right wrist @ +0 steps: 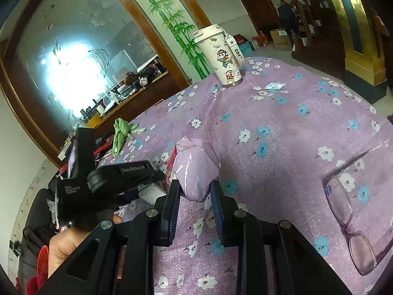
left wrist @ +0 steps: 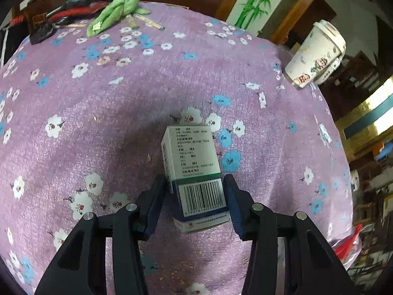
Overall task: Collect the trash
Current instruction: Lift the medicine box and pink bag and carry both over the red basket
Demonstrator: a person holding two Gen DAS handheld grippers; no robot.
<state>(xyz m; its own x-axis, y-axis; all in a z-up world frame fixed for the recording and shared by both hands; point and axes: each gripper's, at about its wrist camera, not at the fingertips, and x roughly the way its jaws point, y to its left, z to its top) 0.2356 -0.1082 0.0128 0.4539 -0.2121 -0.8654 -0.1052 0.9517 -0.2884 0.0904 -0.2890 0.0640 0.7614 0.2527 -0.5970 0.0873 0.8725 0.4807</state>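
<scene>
A white medicine box (left wrist: 194, 157) with a barcode lies on the purple flowered tablecloth (left wrist: 98, 127). My left gripper (left wrist: 195, 179) has a finger on each side of its near end, pads pressed against the box. Seen from the right wrist, the left gripper (right wrist: 110, 179) is a black body at the left, with a corner of the box (right wrist: 152, 193) under it. My right gripper (right wrist: 195, 184) is shut on a shiny pink plastic bag (right wrist: 194, 164) with something red inside, held just over the cloth.
A lidded cartoon cup (right wrist: 221, 56) stands at the table's far edge (left wrist: 316, 54). A green cloth (left wrist: 118, 7) and wrapped sticks (left wrist: 147, 22) lie at the back. Glasses (right wrist: 351, 209) rest at the right, a small foil wrapper (right wrist: 275, 86) beyond. A person's hand (right wrist: 63, 248) shows at the lower left.
</scene>
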